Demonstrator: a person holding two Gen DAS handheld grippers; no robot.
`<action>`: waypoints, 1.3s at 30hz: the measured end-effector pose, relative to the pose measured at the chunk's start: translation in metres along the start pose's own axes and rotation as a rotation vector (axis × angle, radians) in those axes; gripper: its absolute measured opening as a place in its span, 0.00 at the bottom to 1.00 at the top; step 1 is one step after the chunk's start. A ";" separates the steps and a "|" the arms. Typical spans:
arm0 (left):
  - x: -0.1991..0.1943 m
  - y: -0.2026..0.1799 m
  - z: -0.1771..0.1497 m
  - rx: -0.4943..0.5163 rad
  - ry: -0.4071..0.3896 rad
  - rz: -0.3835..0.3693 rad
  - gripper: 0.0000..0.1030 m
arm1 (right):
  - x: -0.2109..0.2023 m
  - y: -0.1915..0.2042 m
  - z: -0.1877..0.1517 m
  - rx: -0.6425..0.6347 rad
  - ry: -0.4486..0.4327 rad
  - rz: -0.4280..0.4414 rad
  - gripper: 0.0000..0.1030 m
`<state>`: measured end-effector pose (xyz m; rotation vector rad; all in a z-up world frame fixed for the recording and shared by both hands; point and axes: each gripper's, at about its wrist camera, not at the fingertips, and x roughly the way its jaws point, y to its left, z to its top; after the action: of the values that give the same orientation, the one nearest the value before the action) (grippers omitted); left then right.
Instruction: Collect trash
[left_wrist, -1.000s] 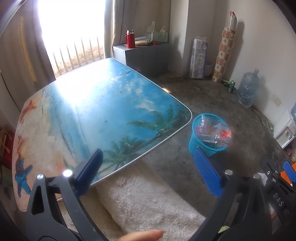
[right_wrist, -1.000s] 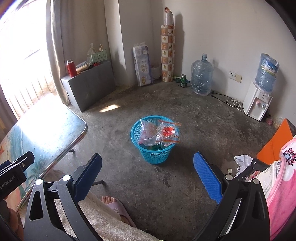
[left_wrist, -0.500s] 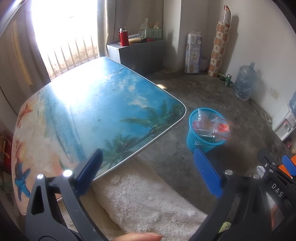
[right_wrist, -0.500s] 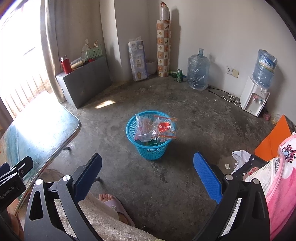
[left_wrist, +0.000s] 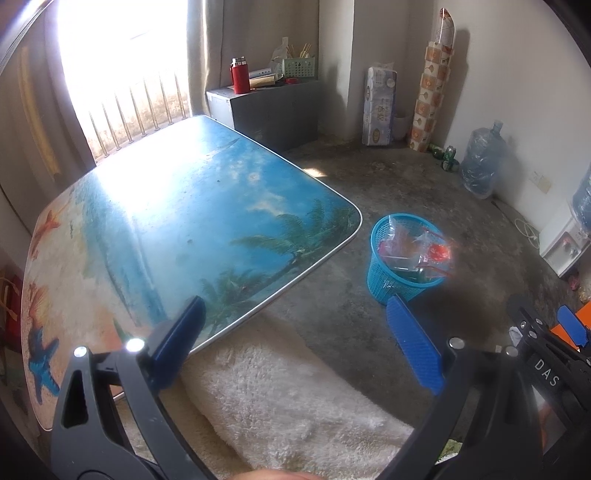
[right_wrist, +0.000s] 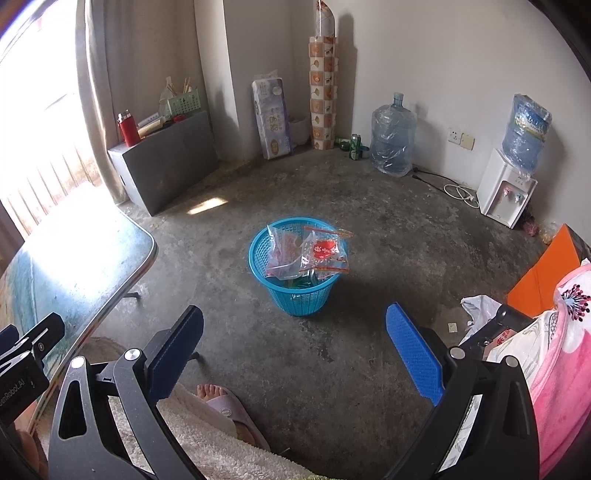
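A blue plastic basket (right_wrist: 295, 291) stands on the concrete floor, with clear plastic bags with red print (right_wrist: 317, 254) sticking out of its top. In the left wrist view the same basket (left_wrist: 388, 284) sits just right of the table's corner. My left gripper (left_wrist: 293, 338) is open and empty, held over the near edge of the beach-print table (left_wrist: 184, 229). My right gripper (right_wrist: 295, 341) is open and empty too, held well back from the basket and above the floor. No loose trash shows on the tabletop.
A fluffy cream cloth (left_wrist: 288, 398) covers a person's lap below both grippers, and a foot in a pink slipper (right_wrist: 225, 406) rests on the floor. Water bottles (right_wrist: 391, 140), a dispenser (right_wrist: 506, 192), a grey box (right_wrist: 170, 158) and stacked packs line the walls. An orange panel (right_wrist: 546, 273) and pink floral cloth (right_wrist: 561, 350) lie at right.
Both grippers have drawn back and risen slightly, so the basket looks a little smaller and farther. Both stay open and empty.
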<state>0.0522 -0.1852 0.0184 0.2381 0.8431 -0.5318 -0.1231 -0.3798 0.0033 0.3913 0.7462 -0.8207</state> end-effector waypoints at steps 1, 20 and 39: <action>0.000 0.001 0.000 -0.003 0.000 0.001 0.92 | 0.000 0.000 0.000 -0.001 0.001 0.000 0.94; 0.002 0.009 0.001 -0.028 0.010 0.011 0.92 | 0.002 -0.002 -0.001 -0.005 0.010 0.000 0.94; 0.002 0.010 0.001 -0.032 0.011 0.012 0.92 | 0.002 -0.002 -0.001 -0.006 0.013 0.001 0.94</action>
<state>0.0596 -0.1778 0.0178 0.2169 0.8600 -0.5053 -0.1242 -0.3821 0.0009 0.3914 0.7602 -0.8156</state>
